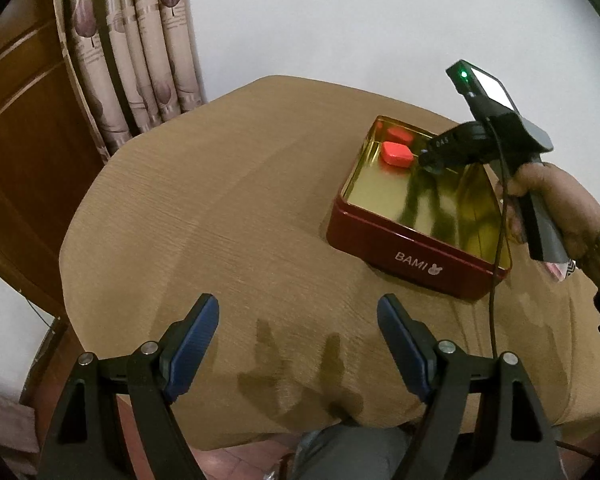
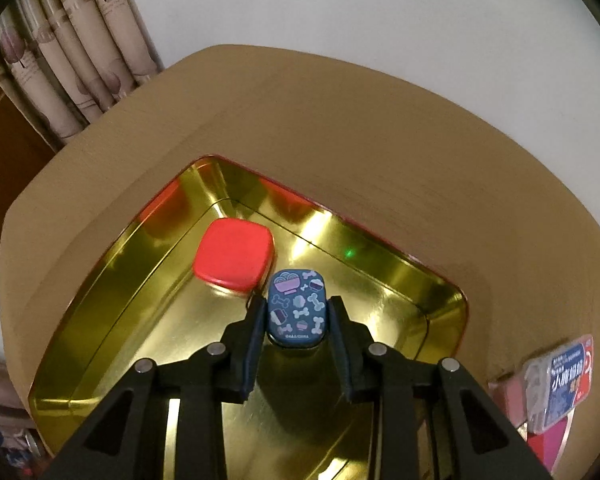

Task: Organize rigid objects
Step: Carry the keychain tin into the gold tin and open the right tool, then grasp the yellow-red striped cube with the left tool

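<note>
A square red tin (image 1: 416,256) marked BAMI sits open on the tan-covered table (image 1: 220,216), toward its right side, its gold inside shining. A red rounded box (image 2: 233,255) lies on the tin's floor near the far corner. The right gripper (image 2: 298,312) hangs over the tin, pointing steeply down, and its two fingers are clamped on the sides of a small dark blue tin (image 2: 298,306) printed with bones and bowls; the blue tin is just beside the red box, whether touching I cannot tell. From the other side the person's hand (image 1: 548,200) shows wrapped round that gripper's handle, a bracelet at the wrist. The left gripper (image 1: 298,320) hovers over the bare cloth at the near edge of the table, jaws spread wide with nothing between them. A blue and white packet (image 2: 560,384) lies off to the right of the big tin, at the table's edge
</note>
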